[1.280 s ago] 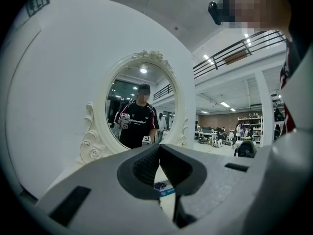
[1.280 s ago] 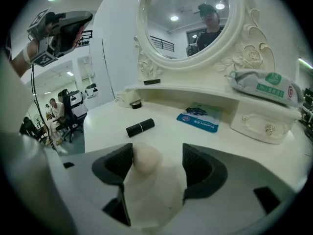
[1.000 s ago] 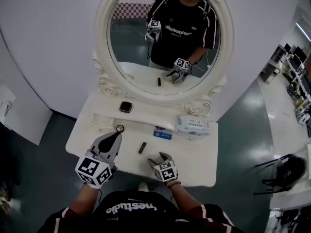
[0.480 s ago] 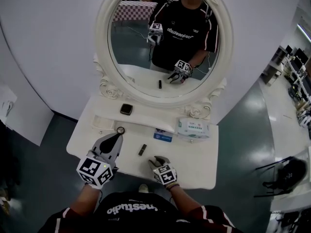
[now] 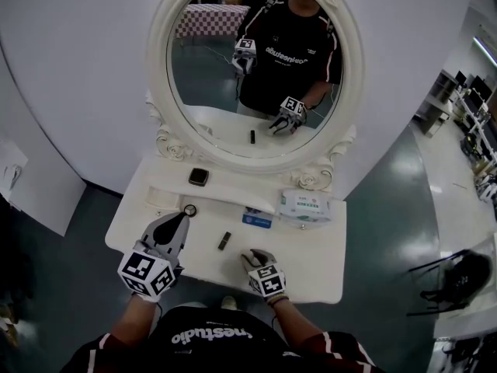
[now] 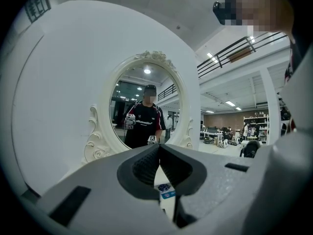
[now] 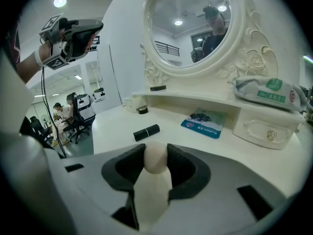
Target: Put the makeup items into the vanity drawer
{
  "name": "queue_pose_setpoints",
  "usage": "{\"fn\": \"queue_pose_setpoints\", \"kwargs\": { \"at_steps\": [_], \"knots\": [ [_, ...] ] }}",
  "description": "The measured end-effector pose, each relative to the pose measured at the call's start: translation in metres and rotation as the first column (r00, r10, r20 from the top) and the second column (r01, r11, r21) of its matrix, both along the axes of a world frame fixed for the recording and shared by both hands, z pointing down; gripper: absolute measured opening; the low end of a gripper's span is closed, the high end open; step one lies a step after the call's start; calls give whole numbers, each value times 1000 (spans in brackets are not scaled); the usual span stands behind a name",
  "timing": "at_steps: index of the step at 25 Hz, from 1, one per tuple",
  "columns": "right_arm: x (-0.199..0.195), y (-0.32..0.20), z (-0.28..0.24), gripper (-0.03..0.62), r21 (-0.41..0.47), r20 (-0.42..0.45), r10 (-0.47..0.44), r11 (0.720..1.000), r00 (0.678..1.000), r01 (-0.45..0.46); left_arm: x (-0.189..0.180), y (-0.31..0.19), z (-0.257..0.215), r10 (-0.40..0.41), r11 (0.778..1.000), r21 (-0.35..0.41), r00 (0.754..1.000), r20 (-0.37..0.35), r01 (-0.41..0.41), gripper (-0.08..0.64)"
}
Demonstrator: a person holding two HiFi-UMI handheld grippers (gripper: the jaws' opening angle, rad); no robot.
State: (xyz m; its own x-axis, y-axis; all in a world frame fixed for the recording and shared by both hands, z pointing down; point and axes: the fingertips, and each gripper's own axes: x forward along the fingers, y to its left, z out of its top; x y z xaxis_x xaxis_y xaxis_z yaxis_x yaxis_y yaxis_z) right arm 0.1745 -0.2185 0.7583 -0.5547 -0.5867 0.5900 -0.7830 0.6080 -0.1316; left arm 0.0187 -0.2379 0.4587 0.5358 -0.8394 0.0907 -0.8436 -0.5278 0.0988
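Head view looks steeply down on a white vanity desk (image 5: 311, 264) set against a white wall, with an oval mirror in an ornate white frame (image 5: 158, 92) rising at its back. The right hand-held gripper (image 5: 256, 256) sits low over the front edge of the desk. In the right gripper view its jaws (image 7: 156, 155) have just been closing and the pads now press on both sides of a cream egg-shaped makeup sponge (image 7: 154, 192) – the rounded end of the sponge stands up between them. The left hand-held gripper (image 5: 183, 220) is held over the desk's left part; the left gripper view shows its jaws (image 6: 159, 153) together at the tips with nothing between them.

A short black cylindrical tube (image 5: 224, 240) lies on the desk between the two grippers, apart from both. Just beyond the left gripper's tips lies a small round dark-rimmed item (image 5: 189, 210). A flat blue packet (image 5: 257, 220) lies near the back of the desk, beside the raised shelf. On that shelf rests a white and green pack of wipes (image 5: 306, 205), and further left a small dark square compact (image 5: 199, 177). Under the wipes, the right gripper view shows a small white drawer with a round knob (image 7: 266, 131) – it is closed
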Motion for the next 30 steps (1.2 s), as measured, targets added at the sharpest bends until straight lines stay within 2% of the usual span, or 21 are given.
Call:
{"fn": "queue_pose_setpoints", "kwargs": {
  "at_steps": [8, 17, 24, 30],
  "knots": [
    [20, -7, -31, 146, 38, 27, 67, 997, 997, -68, -14, -1, -3, -35, 999, 1, 999, -3, 35, 6],
    [33, -29, -108, 146, 151, 63, 163, 974, 985, -171, -34, -19, -6, -22, 1000, -2, 999, -25, 22, 6],
    [25, -47, -183, 146, 273, 87, 199, 937, 976, -216, -58, -40, -13, -19, 1000, 20, 1000, -20, 19, 6],
    [5, -59, -257, 146, 409, 142, 210, 877, 967, -250, -85, -54, -15, -14, 999, 37, 1000, -22, 15, 6]
  ]
}}
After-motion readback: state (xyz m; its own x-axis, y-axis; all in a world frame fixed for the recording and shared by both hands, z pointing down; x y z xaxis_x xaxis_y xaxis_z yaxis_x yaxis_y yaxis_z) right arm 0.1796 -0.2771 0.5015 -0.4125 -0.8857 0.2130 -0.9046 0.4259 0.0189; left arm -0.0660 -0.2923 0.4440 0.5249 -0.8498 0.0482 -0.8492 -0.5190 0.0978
